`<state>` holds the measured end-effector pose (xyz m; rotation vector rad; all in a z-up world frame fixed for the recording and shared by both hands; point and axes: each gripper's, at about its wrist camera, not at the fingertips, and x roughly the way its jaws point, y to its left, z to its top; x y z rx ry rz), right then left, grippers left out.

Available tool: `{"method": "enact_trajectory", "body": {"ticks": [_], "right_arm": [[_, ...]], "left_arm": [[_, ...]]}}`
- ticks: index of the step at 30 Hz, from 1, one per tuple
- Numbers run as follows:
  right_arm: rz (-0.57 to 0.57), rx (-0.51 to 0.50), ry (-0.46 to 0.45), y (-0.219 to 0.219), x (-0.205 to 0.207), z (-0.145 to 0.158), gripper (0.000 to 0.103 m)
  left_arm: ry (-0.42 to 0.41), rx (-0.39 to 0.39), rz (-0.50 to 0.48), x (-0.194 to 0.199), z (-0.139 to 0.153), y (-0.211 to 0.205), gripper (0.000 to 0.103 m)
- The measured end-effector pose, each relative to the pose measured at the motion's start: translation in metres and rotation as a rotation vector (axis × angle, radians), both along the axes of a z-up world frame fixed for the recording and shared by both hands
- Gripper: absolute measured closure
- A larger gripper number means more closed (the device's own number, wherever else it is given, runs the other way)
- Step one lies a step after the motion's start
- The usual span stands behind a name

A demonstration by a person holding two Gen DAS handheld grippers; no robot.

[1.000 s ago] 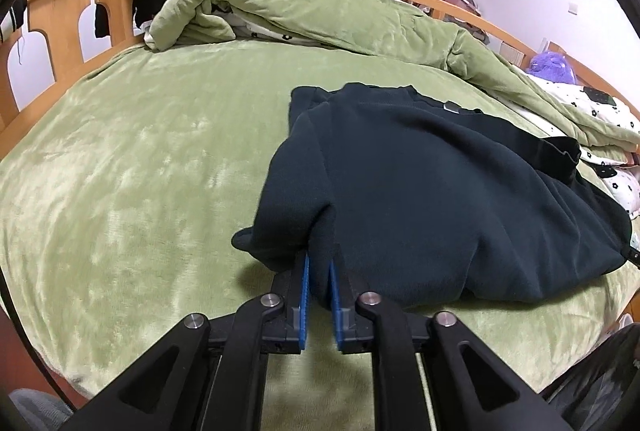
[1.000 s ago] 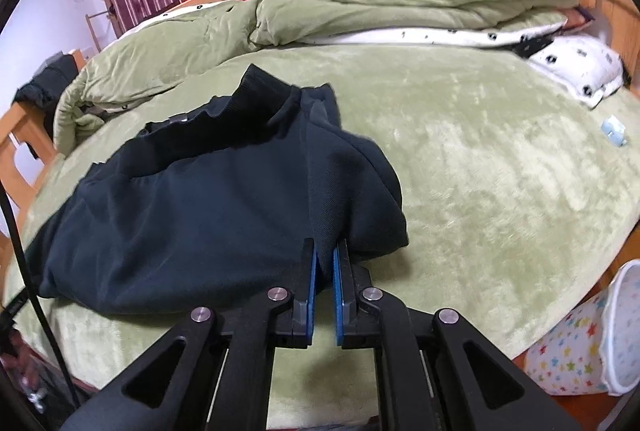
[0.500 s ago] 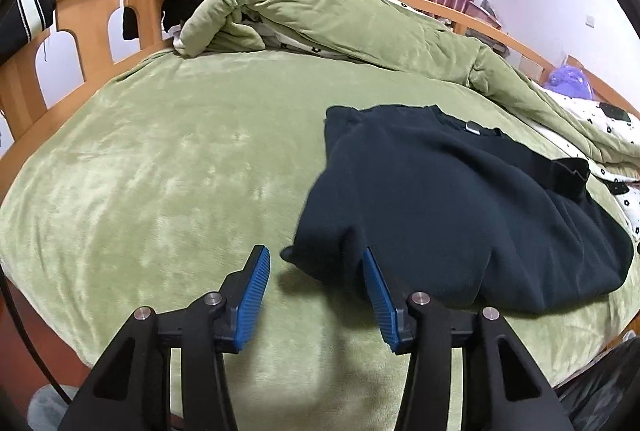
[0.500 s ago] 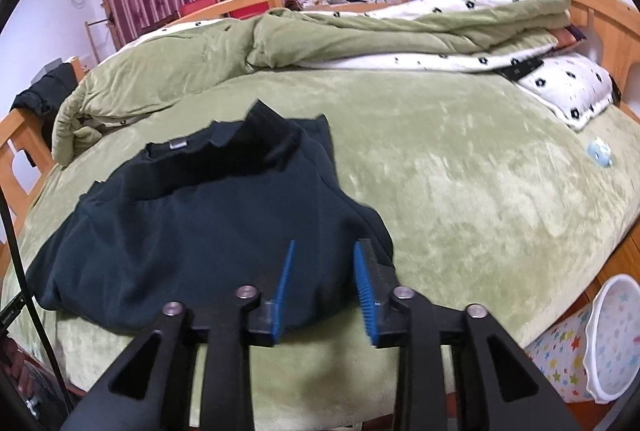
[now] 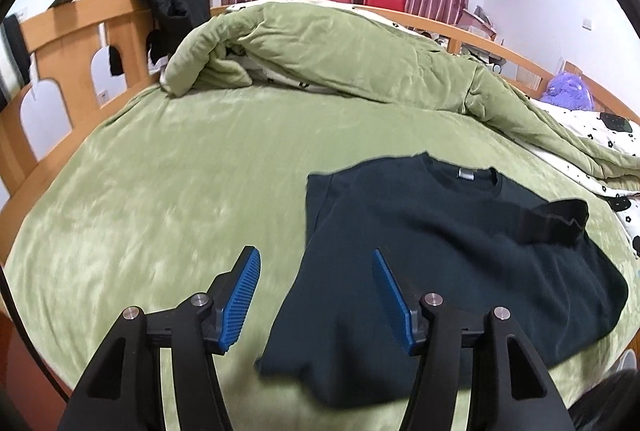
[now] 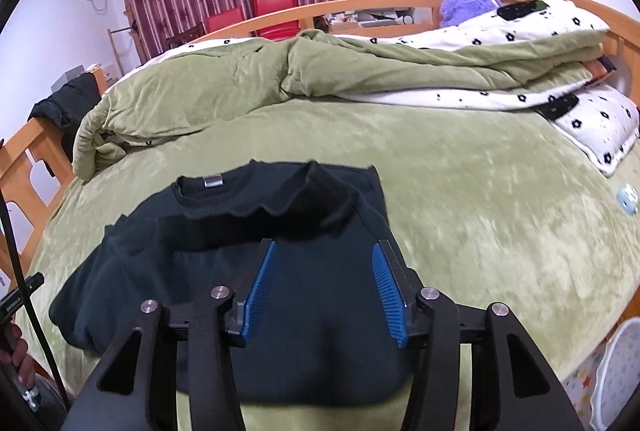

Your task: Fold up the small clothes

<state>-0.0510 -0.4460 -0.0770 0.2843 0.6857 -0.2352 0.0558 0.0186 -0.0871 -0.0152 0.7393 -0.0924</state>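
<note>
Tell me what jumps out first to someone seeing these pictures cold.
A dark shirt lies partly folded in the middle of the green bed cover. Both open grippers, left and right, hang over its near edge. A bunched green quilt lies behind.

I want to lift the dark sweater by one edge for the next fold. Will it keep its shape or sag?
The dark sweater will probably sag: it lies in soft rumples, its sleeve flopped across it. It looks thick, so likely a bit heavy. The plush green blanket under it may drag at it.
</note>
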Motion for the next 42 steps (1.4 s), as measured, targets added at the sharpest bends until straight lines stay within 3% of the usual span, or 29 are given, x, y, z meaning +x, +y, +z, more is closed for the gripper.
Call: {"method": "enact_trajectory", "body": {"ticks": [9, 19, 25, 31, 36, 39, 42], "right_arm": [[0.016, 0.010, 0.026, -0.010, 0.061, -0.005, 0.052], [0.047, 0.024, 0.229, -0.024, 0.131, -0.073, 0.051], [0.034, 0.028, 0.295, -0.035, 0.179, -0.092, 0.051], [0.030, -0.036, 0.286, -0.031, 0.192, -0.105, 0.048], [-0.001, -0.115, 0.271, -0.032, 0.190, -0.109, 0.046], [-0.003, 0.007, 0.267, -0.051, 0.188, -0.113, 0.046], [0.009, 0.034, 0.278, -0.055, 0.191, -0.119, 0.046]], "left_arm": [[0.000, -0.006, -0.023, 0.066, 0.003, -0.024, 0.047], [0.078, 0.002, -0.068, 0.129, -0.036, -0.051, 0.047], [0.133, 0.004, -0.085, 0.145, -0.061, -0.056, 0.047], [0.177, -0.016, -0.144, 0.153, -0.075, -0.062, 0.047], [0.217, -0.012, -0.126, 0.162, -0.094, -0.060, 0.051], [0.228, -0.035, -0.129, 0.164, -0.100, -0.058, 0.057], [0.217, -0.024, -0.131, 0.164, -0.100, -0.061, 0.063]]}}
